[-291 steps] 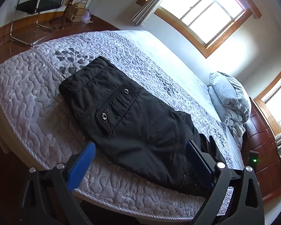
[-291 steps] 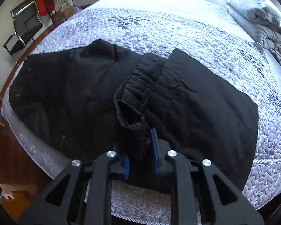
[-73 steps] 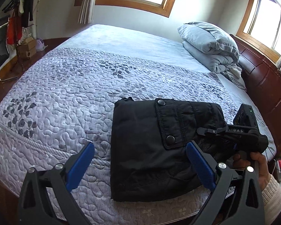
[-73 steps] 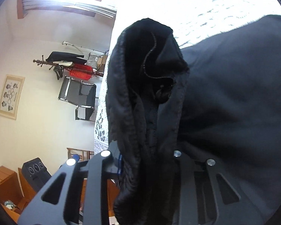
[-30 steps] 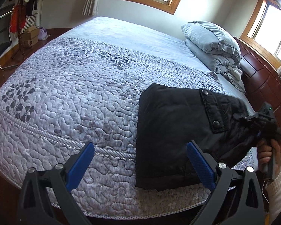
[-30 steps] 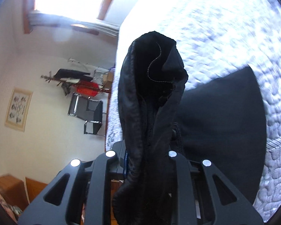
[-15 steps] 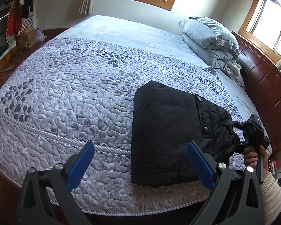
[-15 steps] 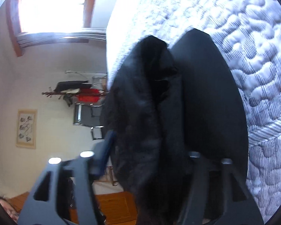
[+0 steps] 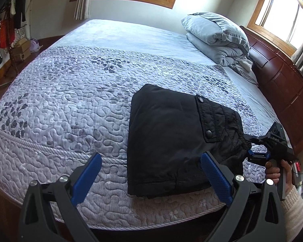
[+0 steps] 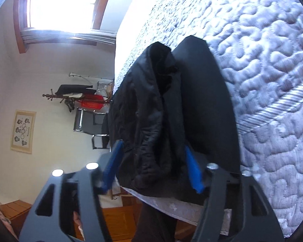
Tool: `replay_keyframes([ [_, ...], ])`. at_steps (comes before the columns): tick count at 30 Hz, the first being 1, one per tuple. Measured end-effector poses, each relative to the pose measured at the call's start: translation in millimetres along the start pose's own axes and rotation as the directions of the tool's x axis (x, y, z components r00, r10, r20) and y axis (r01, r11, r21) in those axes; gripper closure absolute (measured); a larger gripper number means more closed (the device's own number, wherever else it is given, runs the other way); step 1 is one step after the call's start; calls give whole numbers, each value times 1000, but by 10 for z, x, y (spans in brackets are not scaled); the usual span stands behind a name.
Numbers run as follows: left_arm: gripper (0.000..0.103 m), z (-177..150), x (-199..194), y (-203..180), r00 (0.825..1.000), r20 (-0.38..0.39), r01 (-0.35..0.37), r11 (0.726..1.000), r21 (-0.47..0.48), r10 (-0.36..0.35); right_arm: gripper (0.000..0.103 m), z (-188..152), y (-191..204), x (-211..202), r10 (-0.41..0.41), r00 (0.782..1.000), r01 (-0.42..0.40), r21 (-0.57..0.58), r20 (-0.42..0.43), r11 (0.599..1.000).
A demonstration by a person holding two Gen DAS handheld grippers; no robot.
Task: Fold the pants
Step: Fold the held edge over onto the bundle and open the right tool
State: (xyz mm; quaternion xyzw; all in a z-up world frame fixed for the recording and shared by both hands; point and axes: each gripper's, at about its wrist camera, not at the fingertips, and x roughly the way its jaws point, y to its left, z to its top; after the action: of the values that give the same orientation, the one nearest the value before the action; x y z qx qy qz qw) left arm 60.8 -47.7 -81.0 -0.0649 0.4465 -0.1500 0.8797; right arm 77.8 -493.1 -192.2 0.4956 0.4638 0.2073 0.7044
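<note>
- We hold the left gripper (image 9: pixel 150 176) tipped down over the near edge of the bed (image 9: pixel 56 109), its jaws spread wide with nothing between them; its blue pads (image 9: pixel 87 175) hang above the quilt border.
- Our right hand (image 9: pixel 276 169), in a cream knit sleeve (image 9: pixel 295 203), grips the handle of the right gripper (image 9: pixel 249 147) low at the bed's near right corner, pointing in toward the cloth.
- The right gripper's jaws are closing, and in the right wrist view a bunched black edge of the pants (image 9: pixel 171 137) sits between the two blue pads. Both pads seem to stand a little off the cloth, so we read no firm pinch there.
- Wide bare quilt lies to the left of and behind the pants, right up to the folded grey duvet (image 9: pixel 216 36) by the dark wooden headboard (image 9: pixel 282 84).
- To the right there is little room: the pants reach close to the mattress edge, and the near hem lies just short of the front border.
- The pants are black, folded into a compact rectangle lying flat on the quilt at the near right of the bed.
- A pocket flap with two snap buttons (image 9: pixel 209 134) faces up on the right part; the corner towards the right gripper is rumpled and raised.
</note>
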Motion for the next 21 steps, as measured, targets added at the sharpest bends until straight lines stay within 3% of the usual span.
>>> replay_keyframes([
  [1, 4, -2, 1, -9, 1000, -1, 1, 1000, 1, -1, 72, -5, -17, -10, -13, 1000, 13, -8, -2, 1000],
  [4, 4, -13, 15, -20, 1000, -9, 0, 1000, 1, 0, 78, -38, -40, -28, -26, 1000, 25, -30, -1, 999],
  [14, 4, -42, 122, 95, 999, -44, 6, 999, -45, -8, 80, -84, -139, -125, -57, 998, 57, -40, 9, 998],
  [21, 4, -27, 261, 272, 996, -79, 24, 991, -133, -34, 77, -87, -219, -125, -42, 999, 42, -21, 8, 999],
])
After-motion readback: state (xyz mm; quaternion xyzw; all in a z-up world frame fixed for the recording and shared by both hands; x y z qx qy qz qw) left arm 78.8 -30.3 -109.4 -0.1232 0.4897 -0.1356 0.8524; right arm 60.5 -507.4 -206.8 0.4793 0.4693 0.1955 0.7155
